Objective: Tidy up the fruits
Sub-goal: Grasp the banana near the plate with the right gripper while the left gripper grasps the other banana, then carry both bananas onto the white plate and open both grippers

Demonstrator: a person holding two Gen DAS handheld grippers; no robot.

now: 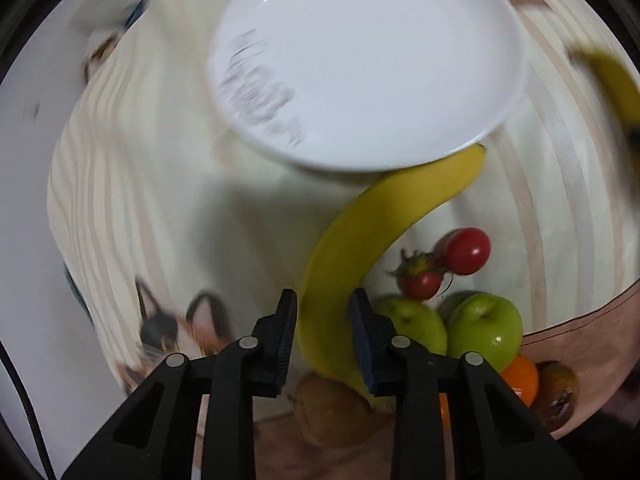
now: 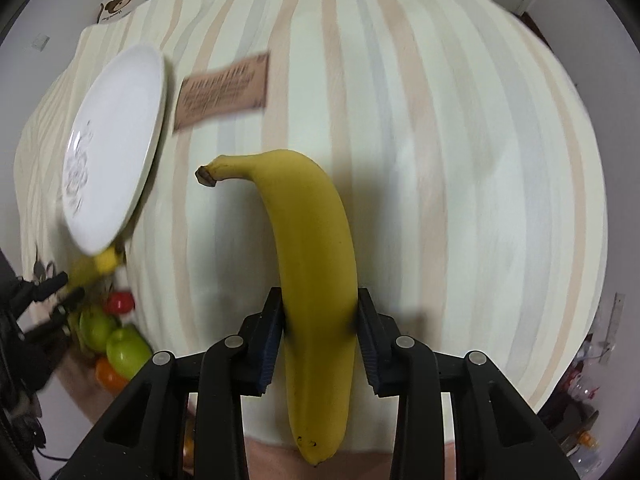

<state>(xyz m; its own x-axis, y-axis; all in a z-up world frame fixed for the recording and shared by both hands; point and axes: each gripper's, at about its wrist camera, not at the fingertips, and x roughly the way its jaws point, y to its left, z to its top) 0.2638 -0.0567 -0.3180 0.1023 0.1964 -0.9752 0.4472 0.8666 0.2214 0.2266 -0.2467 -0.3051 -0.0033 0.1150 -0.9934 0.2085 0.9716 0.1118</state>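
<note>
My left gripper [image 1: 324, 312] is shut on a yellow banana [image 1: 360, 216] near its lower end. The banana curves up to the right, and its tip meets the rim of a white plate [image 1: 360, 60]. My right gripper [image 2: 318, 320] is shut on a second banana [image 2: 308, 220], both pads pressed on its sides, stem pointing up and left over the striped cloth [image 2: 440, 160]. In the right wrist view the plate [image 2: 116, 140] and the left gripper [image 2: 64, 290] sit at the far left. The second banana [image 1: 618, 80] shows blurred at the left wrist view's right edge.
Beside the left gripper lie two red tomatoes [image 1: 466, 250], two green apples [image 1: 484, 328], an orange [image 1: 520, 378] and a brown fruit [image 1: 332, 408]. A brown printed label [image 2: 222, 90] lies on the cloth near the plate. The cloth's edge drops off at right.
</note>
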